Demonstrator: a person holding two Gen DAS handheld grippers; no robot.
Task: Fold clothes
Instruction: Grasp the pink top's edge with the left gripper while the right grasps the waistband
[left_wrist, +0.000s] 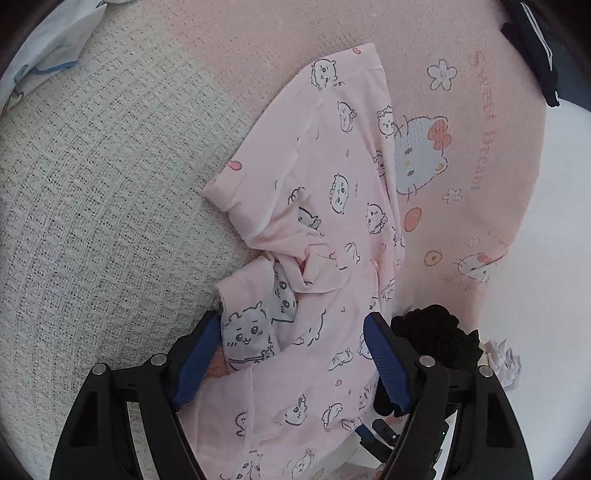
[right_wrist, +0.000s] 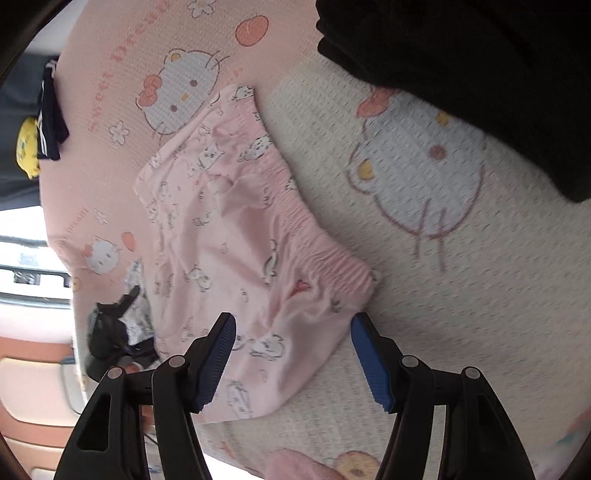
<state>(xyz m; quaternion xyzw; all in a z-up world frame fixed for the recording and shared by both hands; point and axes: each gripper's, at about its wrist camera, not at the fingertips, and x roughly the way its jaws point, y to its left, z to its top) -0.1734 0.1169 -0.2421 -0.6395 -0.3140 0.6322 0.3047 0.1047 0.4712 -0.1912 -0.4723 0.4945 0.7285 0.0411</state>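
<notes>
A pink cartoon-print top (left_wrist: 332, 177) lies spread on a pink and cream cat-print blanket (left_wrist: 110, 184), one short sleeve (left_wrist: 236, 192) pointing left. My left gripper (left_wrist: 291, 319) hangs open over its crumpled near end, and the left pad (left_wrist: 195, 362) sits beside a white cartoon patch (left_wrist: 243, 332). In the right wrist view, matching pink shorts (right_wrist: 236, 236) with a gathered elastic waistband (right_wrist: 314, 229) lie flat on the blanket (right_wrist: 443, 295). My right gripper (right_wrist: 291, 317) is open just above their near corner, holding nothing.
A black fabric lump (left_wrist: 436, 332) and crumpled white paper (left_wrist: 506, 362) sit right of the top. A navy striped garment (right_wrist: 51, 110) lies at the blanket's edge, a large black garment (right_wrist: 480, 74) covers the far right, and a white and blue garment (left_wrist: 48, 40) is far left.
</notes>
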